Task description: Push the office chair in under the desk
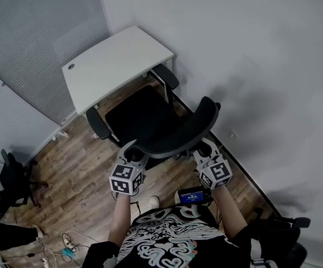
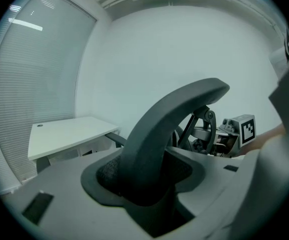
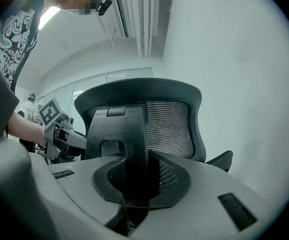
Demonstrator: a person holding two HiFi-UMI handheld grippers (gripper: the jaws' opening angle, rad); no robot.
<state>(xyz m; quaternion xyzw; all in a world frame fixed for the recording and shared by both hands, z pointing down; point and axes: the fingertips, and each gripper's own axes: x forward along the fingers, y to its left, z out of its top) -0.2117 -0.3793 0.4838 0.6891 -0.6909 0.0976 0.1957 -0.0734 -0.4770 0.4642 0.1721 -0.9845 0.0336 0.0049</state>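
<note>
A black office chair (image 1: pixel 142 116) stands on the wood floor, its seat facing the white desk (image 1: pixel 117 60) and its front edge just under the desk's near edge. Both grippers are at the curved backrest (image 1: pixel 179 132). My left gripper (image 1: pixel 132 152) is shut on the backrest's left rim (image 2: pixel 164 124), which fills the gap between the jaws. My right gripper (image 1: pixel 205 148) is shut on the black spine (image 3: pixel 133 144) behind the mesh back. The desk (image 2: pixel 67 134) shows beyond the chair in the left gripper view.
A grey wall with a baseboard (image 1: pixel 245 172) runs close along the chair's right. Blinds (image 1: pixel 33 32) cover the far left wall. Another black chair (image 1: pixel 13 177) stands at the left, cables (image 1: pixel 66 243) lie on the floor, and dark chair parts (image 1: pixel 279 233) sit at the lower right.
</note>
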